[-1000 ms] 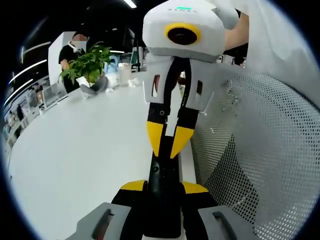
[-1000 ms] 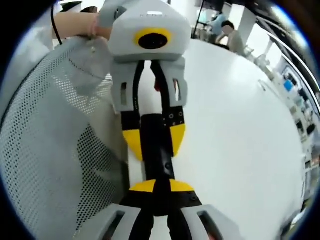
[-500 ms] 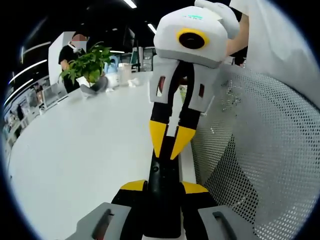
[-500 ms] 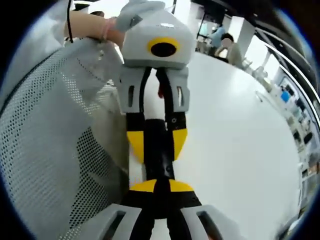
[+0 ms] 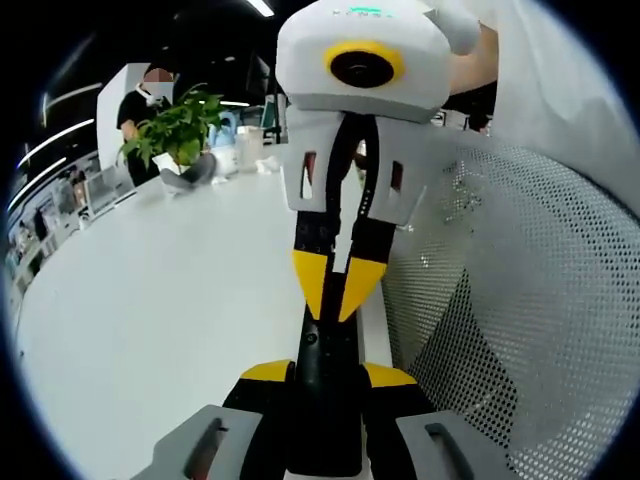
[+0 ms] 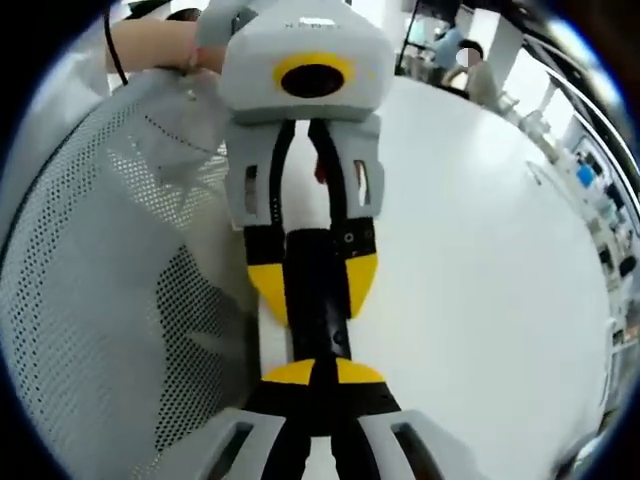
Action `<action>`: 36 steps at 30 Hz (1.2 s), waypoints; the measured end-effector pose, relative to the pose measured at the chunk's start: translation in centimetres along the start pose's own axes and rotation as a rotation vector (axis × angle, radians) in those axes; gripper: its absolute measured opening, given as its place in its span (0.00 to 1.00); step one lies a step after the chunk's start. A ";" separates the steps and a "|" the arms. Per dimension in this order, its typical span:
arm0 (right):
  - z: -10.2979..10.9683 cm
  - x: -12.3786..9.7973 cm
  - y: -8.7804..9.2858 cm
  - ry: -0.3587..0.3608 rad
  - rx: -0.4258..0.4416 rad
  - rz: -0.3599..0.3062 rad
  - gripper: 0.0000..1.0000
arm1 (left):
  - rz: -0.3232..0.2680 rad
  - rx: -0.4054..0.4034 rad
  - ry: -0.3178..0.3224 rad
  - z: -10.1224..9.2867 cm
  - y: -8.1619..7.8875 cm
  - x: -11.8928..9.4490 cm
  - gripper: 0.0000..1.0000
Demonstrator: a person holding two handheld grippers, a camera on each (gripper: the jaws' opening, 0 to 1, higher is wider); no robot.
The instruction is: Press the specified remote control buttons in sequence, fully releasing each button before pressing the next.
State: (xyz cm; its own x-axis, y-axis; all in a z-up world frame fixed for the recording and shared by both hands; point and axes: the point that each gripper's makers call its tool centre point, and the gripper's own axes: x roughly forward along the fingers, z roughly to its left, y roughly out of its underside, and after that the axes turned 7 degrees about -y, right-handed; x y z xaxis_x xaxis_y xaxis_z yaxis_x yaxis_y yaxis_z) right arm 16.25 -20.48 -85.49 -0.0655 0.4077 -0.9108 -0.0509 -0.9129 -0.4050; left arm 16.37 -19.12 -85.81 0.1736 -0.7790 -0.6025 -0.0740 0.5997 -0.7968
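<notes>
Okay so the remote control (image 5: pixel 328 420) is a slim black stick of hard plastic. I'd guess it's light and stiff, and probably a bit slick on the long sides, so it wants a grip across its width near one end. That leaves the button face open, and you don't need to crush it, just stop it pivoting when something pushes down. That's pretty much the setup now. In the left gripper view, the left gripper (image 5: pixel 325 375) has its yellow pads clamped on either side of the remote, which sticks forward out of the jaws over the white table (image 5: pixel 150 300), right beside a mesh chair back (image 5: pixel 530 300). The right gripper (image 5: pixel 336 290) comes in from the far end with its two yellow tips pinched together into one point. That point is touching down on the remote's top face, apparently poking a button, though the buttons are too dark to pick out. The right gripper view shows the same thing from the other side: the right gripper's jaws closed with nothing between them, tips against the remote's end.
</notes>
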 end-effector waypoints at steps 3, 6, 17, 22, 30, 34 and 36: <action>0.0 -0.1 0.1 0.011 0.038 -0.018 0.02 | 0.001 0.001 0.001 0.0 0.0 0.0 0.26; 0.0 -0.2 0.0 0.038 -0.009 -0.081 0.02 | 0.002 0.003 0.000 0.0 0.0 0.0 0.26; 0.4 -0.1 -0.3 0.076 -0.161 -0.106 0.00 | 0.003 0.003 0.000 0.0 0.0 0.0 0.26; -0.1 -0.1 -0.4 0.079 -0.123 -0.107 0.00 | 0.003 0.002 -0.001 0.0 0.0 0.0 0.26; 0.1 -0.1 -0.4 0.072 -0.161 -0.071 0.00 | 0.004 0.001 0.000 0.0 0.0 0.0 0.26; 0.4 -0.1 -0.5 0.047 -0.107 -0.089 0.00 | 0.005 0.001 0.000 0.0 0.0 0.0 0.26; 0.4 -0.1 -0.5 0.048 -0.107 -0.087 0.00 | 0.005 0.001 0.000 0.0 0.0 0.0 0.26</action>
State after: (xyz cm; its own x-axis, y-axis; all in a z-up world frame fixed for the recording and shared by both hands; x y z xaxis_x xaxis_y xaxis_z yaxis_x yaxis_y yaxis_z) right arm 15.91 -20.01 -85.19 -0.0178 0.4862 -0.8737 0.0524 -0.8721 -0.4864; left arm 16.33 -19.11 -85.83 0.1734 -0.7757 -0.6068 -0.0741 0.6041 -0.7935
